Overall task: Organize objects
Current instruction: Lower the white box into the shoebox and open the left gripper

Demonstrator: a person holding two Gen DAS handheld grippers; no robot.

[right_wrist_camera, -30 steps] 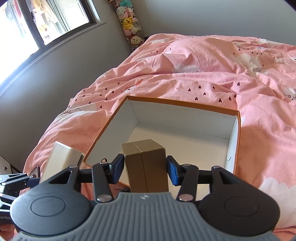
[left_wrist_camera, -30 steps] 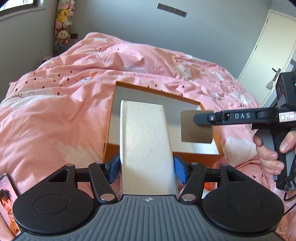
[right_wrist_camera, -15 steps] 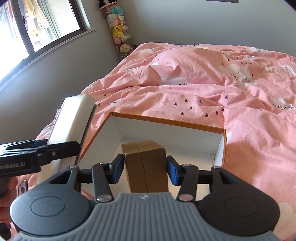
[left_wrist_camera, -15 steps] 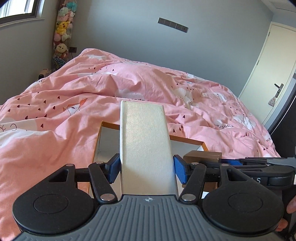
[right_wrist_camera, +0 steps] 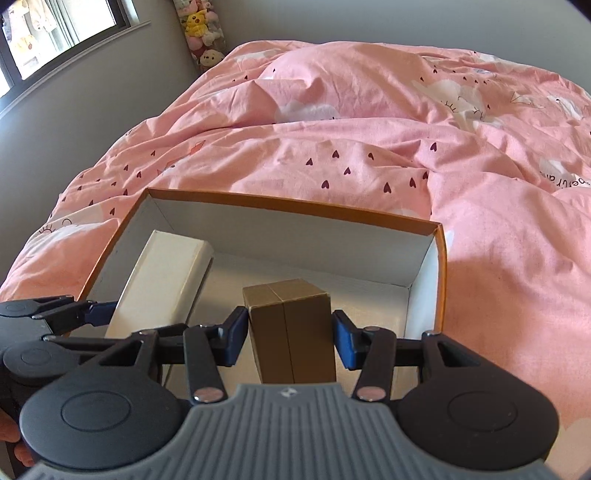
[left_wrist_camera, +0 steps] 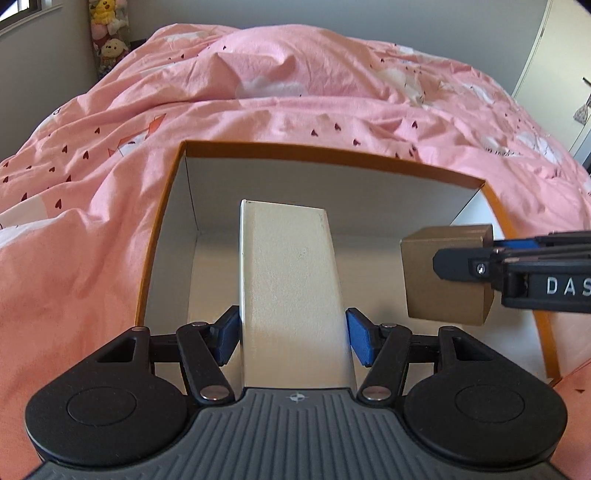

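Note:
An open orange box with white inside walls (left_wrist_camera: 332,184) lies on the pink bed; it also shows in the right wrist view (right_wrist_camera: 295,236). My left gripper (left_wrist_camera: 293,332) is shut on a long white box (left_wrist_camera: 291,280) held inside the orange box at its left side; the white box also shows in the right wrist view (right_wrist_camera: 162,280). My right gripper (right_wrist_camera: 288,339) is shut on a small brown cardboard box (right_wrist_camera: 291,332) held inside the orange box at its right side. That brown box (left_wrist_camera: 443,273) appears in the left wrist view too.
A rumpled pink duvet (left_wrist_camera: 295,92) with small hearts surrounds the orange box. Plush toys (right_wrist_camera: 201,33) stand in the far corner by the grey wall. A window (right_wrist_camera: 55,33) is at the left. A white door (left_wrist_camera: 554,74) is at the far right.
Both grippers have moved forward and down, bringing the white box and the brown box from above the near rim into the orange box. Both stay clamped.

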